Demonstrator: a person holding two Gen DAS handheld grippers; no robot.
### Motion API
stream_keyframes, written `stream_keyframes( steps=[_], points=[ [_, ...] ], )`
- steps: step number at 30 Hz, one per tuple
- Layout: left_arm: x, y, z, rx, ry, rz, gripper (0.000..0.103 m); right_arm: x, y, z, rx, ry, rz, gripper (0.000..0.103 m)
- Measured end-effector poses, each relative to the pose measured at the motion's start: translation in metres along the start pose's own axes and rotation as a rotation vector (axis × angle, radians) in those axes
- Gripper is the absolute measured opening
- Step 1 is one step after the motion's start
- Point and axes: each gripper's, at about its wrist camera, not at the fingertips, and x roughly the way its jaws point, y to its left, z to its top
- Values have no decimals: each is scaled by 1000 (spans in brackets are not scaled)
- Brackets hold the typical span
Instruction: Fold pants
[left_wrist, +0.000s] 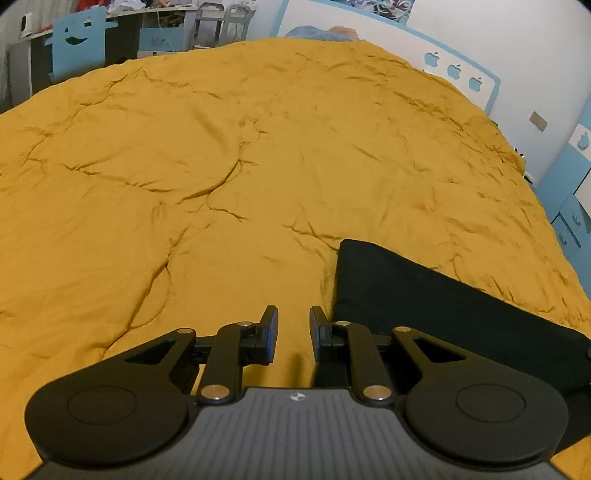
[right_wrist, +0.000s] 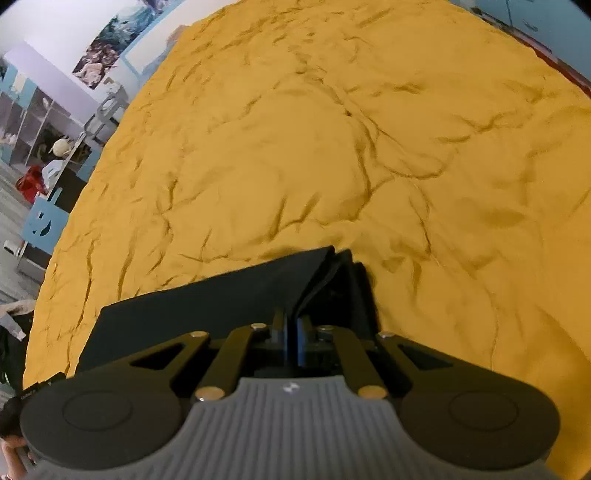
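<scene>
My right gripper (right_wrist: 293, 325) has its jaws pressed together on a lifted fold of the black pants (right_wrist: 207, 306), the cloth pinched right at the fingertips. From that pinch the fabric rises in a peak, showing several stacked layers along its far edge, and the rest slopes down to my left as a flat, smooth dark panel with a straight edge lying on the bedspread (right_wrist: 332, 147).

My left gripper (left_wrist: 293, 334) hangs with its jaws spread and nothing between them, only mustard cloth showing in the gap. The pants (left_wrist: 443, 306) lie just to its right, near the closest edge of the bed: a matte black slab with a crisp squared corner, no visible creases.

Beyond both tools the mustard bedspread (left_wrist: 258, 147) stretches away, rumpled with branching wrinkles. At its far side stands a blue and white headboard (left_wrist: 458, 70) with apple cut-outs.
</scene>
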Motion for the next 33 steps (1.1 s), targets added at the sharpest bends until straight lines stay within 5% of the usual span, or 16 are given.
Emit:
stream_keyframes(
  steps=[3, 8, 17, 26, 30, 33],
  points=[
    [1, -3, -1, 7, 4, -16, 19, -12, 6, 5, -30, -2, 8, 0],
    [7, -7, -4, 29, 25, -23, 19, 1, -10, -2, -42, 22, -109, 0],
    [18, -12, -11, 20, 76, -48, 20, 15, -21, -11, -33, 20, -122, 0],
    [31, -15, -32, 116, 207, 31, 20, 12, -16, -17, -70, -1, -186, 5],
    [26, -12, -37, 143, 260, 60, 5, 1, -14, -23, -119, -26, -259, 10],
    [20, -12, -40, 176, 309, 67, 5, -16, -9, -28, -149, -65, -282, 14]
  ],
)
